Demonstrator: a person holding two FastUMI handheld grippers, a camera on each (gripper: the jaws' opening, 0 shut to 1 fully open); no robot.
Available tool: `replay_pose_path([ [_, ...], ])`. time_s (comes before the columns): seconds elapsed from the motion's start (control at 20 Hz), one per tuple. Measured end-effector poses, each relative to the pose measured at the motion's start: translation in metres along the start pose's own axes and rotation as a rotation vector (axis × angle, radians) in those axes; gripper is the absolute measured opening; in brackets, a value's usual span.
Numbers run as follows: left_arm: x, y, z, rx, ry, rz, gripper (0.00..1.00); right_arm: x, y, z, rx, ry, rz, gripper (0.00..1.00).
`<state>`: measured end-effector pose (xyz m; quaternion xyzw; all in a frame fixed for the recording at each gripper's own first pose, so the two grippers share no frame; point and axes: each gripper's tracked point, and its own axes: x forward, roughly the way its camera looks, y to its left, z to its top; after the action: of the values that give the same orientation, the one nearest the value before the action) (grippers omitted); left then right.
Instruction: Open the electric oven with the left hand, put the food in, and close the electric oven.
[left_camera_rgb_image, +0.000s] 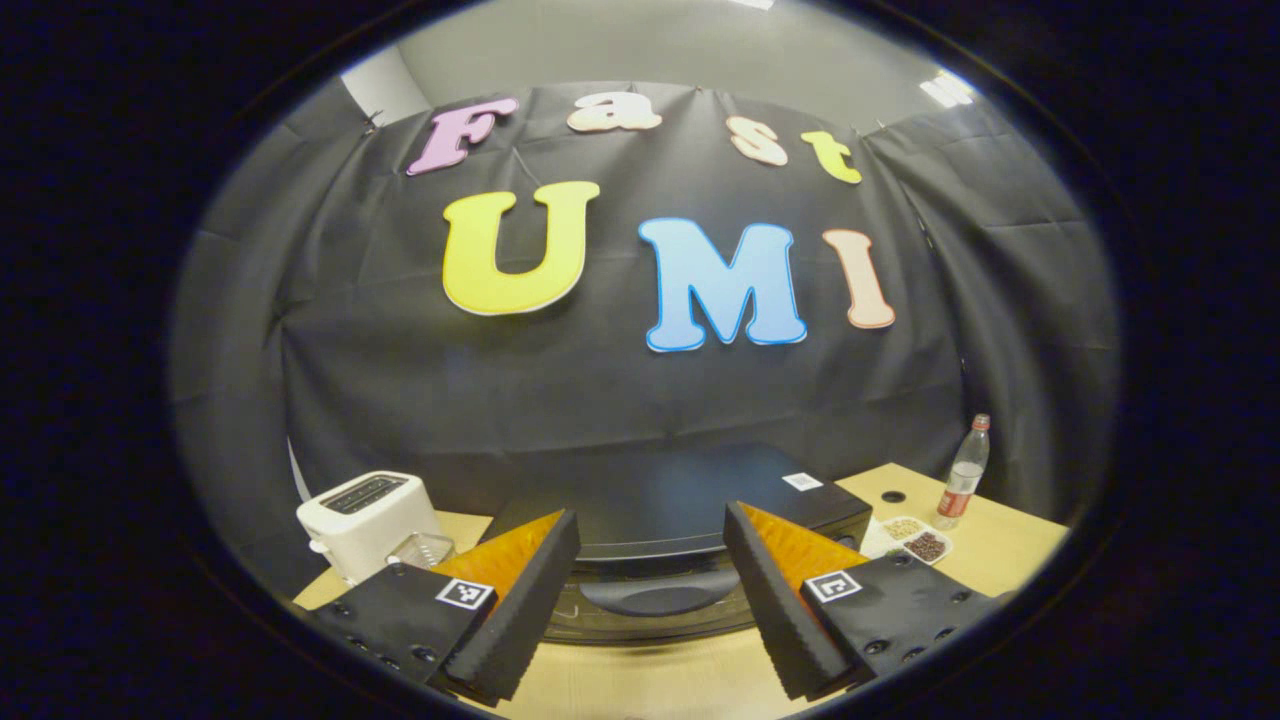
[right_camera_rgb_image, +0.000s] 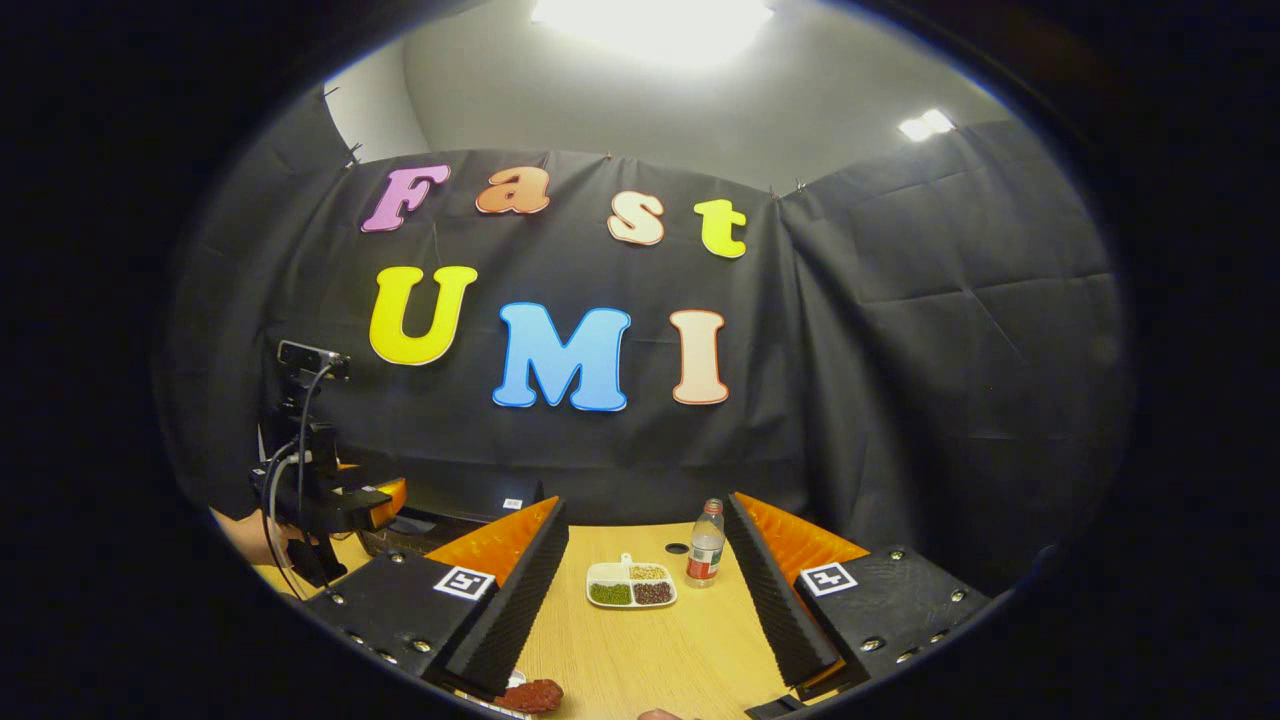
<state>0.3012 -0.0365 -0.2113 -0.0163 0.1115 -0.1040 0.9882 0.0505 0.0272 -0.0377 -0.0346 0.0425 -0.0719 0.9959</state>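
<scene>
The left gripper (left_camera_rgb_image: 650, 590) hovers wide open and empty, the closed black electric oven (left_camera_rgb_image: 690, 515) just ahead between its fingers, while the right gripper (right_camera_rgb_image: 645, 590), also agape, holds nothing above the reddish-brown food (right_camera_rgb_image: 530, 695): so every step remains

Left gripper (left_camera_rgb_image: 650, 590) in the left gripper view — fingers spread wide, nothing between them, both angled inward toward the tips, level and pointing forward. Right gripper (right_camera_rgb_image: 645, 590) in the right gripper view: same spread, jaws apart, nothing gripped, raised and facing forward. The right gripper view also catches the left gripper (right_camera_rgb_image: 375, 500) farther off at the left edge, seen side-on, with a hand (right_camera_rgb_image: 255, 540) wrapped round its grip from below — its finger gap can't be judged from that angle.
</scene>
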Motion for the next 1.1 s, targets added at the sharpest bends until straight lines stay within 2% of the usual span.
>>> replay_pose_path([
  [0.2, 0.023, -0.002, -0.028, 0.024, 0.046, -0.013, 1.0, -0.001, -0.001, -0.004, -0.036, 0.015, -0.031, 0.95],
  [0.45, 0.033, -0.003, -0.055, 0.015, 0.086, 0.002, 1.0, -0.003, -0.008, -0.007, -0.011, 0.046, -0.054, 0.95],
  [0.6, 0.033, -0.004, -0.056, -0.004, 0.067, 0.014, 1.0, -0.002, -0.013, -0.016, -0.023, 0.075, -0.064, 0.95],
  [0.65, 0.033, -0.003, -0.054, -0.018, 0.052, 0.02, 0.95, -0.002, -0.013, -0.018, -0.019, 0.081, -0.064, 0.95],
  [0.75, 0.027, -0.004, -0.057, -0.021, 0.048, 0.03, 0.96, -0.004, -0.016, -0.016, -0.011, 0.08, -0.066, 0.95],
  [0.8, 0.024, -0.005, -0.058, -0.014, 0.053, 0.032, 0.92, -0.004, -0.017, -0.017, -0.01, 0.081, -0.067, 0.95],
  [0.85, 0.021, -0.005, -0.058, -0.013, 0.047, 0.032, 1.0, -0.003, -0.018, -0.018, -0.012, 0.083, -0.066, 0.95],
  [0.95, 0.011, -0.007, -0.061, -0.013, 0.048, 0.029, 0.92, -0.004, -0.018, -0.018, -0.014, 0.085, -0.058, 0.95],
  [1.0, 0.006, -0.007, -0.063, -0.012, 0.048, 0.029, 1.0, -0.004, -0.018, -0.018, -0.012, 0.084, -0.054, 0.95],
  [1.05, 0.001, -0.008, -0.066, -0.011, 0.05, 0.029, 1.0, -0.003, -0.018, -0.018, -0.009, 0.084, -0.048, 0.95],
  [1.1, -0.004, -0.009, -0.067, -0.011, 0.051, 0.029, 0.92, -0.003, -0.017, -0.019, -0.006, 0.083, -0.041, 0.95],
])
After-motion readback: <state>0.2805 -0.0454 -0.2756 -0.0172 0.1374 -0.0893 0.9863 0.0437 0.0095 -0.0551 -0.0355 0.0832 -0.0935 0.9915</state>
